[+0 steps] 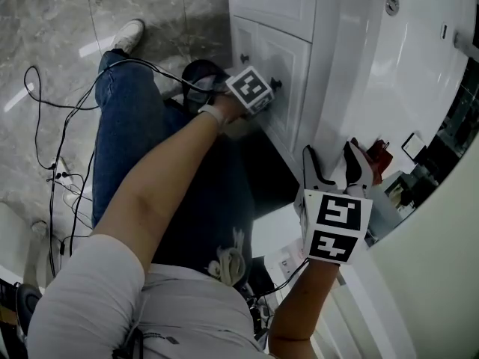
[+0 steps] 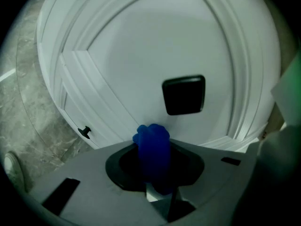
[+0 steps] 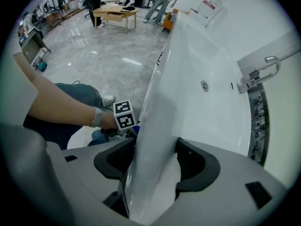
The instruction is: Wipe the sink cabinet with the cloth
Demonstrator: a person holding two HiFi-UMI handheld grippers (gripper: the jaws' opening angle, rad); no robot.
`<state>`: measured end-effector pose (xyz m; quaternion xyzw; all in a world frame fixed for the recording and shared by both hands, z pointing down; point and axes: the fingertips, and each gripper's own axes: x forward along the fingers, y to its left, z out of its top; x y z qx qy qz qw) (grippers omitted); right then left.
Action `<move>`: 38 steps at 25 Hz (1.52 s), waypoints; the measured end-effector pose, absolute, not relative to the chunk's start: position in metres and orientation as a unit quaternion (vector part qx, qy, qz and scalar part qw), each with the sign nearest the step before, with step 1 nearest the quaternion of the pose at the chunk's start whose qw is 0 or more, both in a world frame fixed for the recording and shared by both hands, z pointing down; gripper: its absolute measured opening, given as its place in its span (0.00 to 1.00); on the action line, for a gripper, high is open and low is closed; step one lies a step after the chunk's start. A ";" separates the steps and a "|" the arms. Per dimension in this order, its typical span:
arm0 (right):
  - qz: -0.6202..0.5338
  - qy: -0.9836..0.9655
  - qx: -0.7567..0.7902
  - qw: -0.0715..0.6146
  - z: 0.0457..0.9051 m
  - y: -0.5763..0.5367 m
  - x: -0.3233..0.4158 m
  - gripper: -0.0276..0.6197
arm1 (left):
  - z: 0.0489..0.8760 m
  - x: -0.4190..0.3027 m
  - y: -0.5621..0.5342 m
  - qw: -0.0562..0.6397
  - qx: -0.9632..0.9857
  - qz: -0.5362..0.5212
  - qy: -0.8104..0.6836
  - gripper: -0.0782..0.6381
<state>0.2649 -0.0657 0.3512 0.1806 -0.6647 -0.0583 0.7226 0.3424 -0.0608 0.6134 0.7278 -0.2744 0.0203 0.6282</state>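
The left gripper (image 2: 155, 163) has its jaws closed on a bunched blue cloth (image 2: 153, 140), which pokes out just past the tips as a rounded wad. Straight ahead of it, very close, is a white panelled door (image 2: 141, 51) of the sink cabinet (image 1: 288, 58). I cannot tell whether the wad is actually pressing on the paint. A square black knob (image 2: 183, 94) sits on that door just above the cloth and slightly to the gripper's right. Lower down to its left, a small dark knob (image 2: 84, 132) sticks out from the next door front. Grey marble floor (image 2: 33, 107) runs off further to the left.

The right gripper (image 3: 155, 167) points steeply down, its jaws set wide and clamped astride the white sink rim (image 3: 160, 126), one pad against each face of the edge. To its left, below the rim, are the person's bare forearm (image 3: 61, 109) and the left gripper's marker cube (image 3: 123, 114), close to the cabinet front. To its right the white basin (image 3: 211, 112) opens out, with a round drain (image 3: 204, 84) further on and a chrome tap (image 3: 263, 69) at the far side. Well beyond, across a shiny floor, stands a wooden table (image 3: 113, 13)
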 end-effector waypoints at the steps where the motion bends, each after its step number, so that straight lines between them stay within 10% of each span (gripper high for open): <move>1: -0.057 -0.661 0.182 0.725 0.351 -0.066 0.266 0.43 | 0.617 0.336 -0.062 0.629 0.725 0.023 -0.280 0.24; 38: 0.024 -0.573 0.238 0.784 0.358 -0.072 0.273 0.44 | 0.527 0.190 -0.122 0.566 0.769 -0.023 -0.298 0.24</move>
